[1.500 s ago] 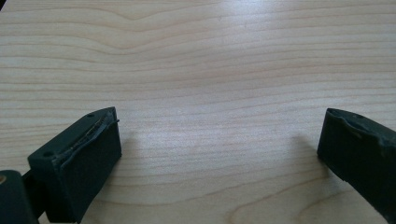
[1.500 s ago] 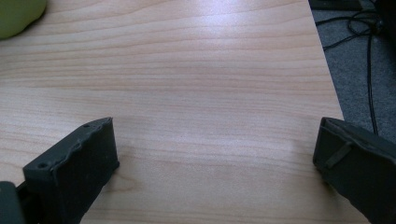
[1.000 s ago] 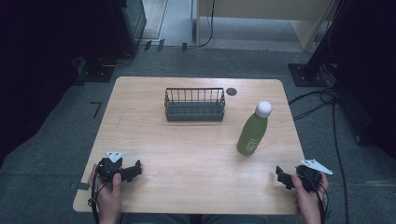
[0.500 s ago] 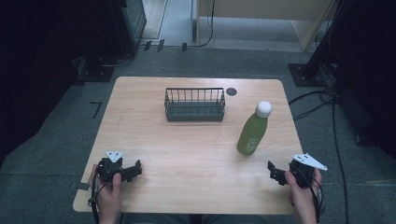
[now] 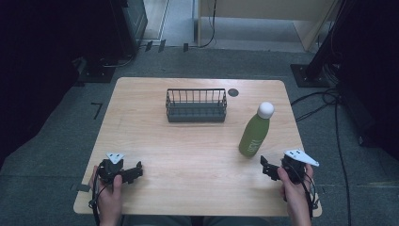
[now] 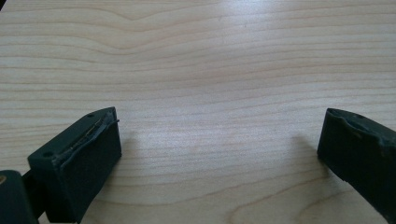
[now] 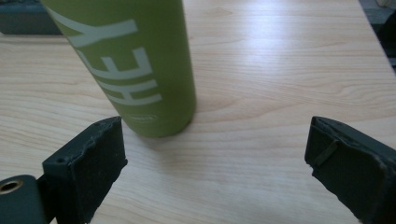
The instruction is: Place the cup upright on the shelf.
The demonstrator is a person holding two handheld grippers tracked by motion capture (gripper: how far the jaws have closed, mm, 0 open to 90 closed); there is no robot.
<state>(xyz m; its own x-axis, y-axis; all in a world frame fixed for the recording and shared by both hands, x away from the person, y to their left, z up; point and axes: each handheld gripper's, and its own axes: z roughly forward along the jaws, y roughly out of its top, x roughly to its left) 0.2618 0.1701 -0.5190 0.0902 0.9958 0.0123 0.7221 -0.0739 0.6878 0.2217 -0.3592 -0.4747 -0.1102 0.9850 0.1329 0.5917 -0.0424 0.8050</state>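
Bottle [image 5: 254,133]: green, white cap, upright at the table's [image 5: 197,155] 3 o'clock; white letters "HEY".
Basket [image 5: 196,105]: 12 o'clock.
Right gripper [image 5: 266,167]: jaws apart, near bottle's base.
Left gripper [image 5: 134,171]: jaws apart, 7 o'clock.

Green bottle [image 7: 135,65] beyond spread fingers [image 7: 86,170]

Looks like lab or test room, not home. Single light wooden table [image 5: 155,132] on grey carpet floor [image 5: 56,160]. Loose black cables [image 5: 324,101] lying on floor, dark equipment stands [image 5: 308,75] around table, wooden cabinet base [image 5: 263,19] behind.
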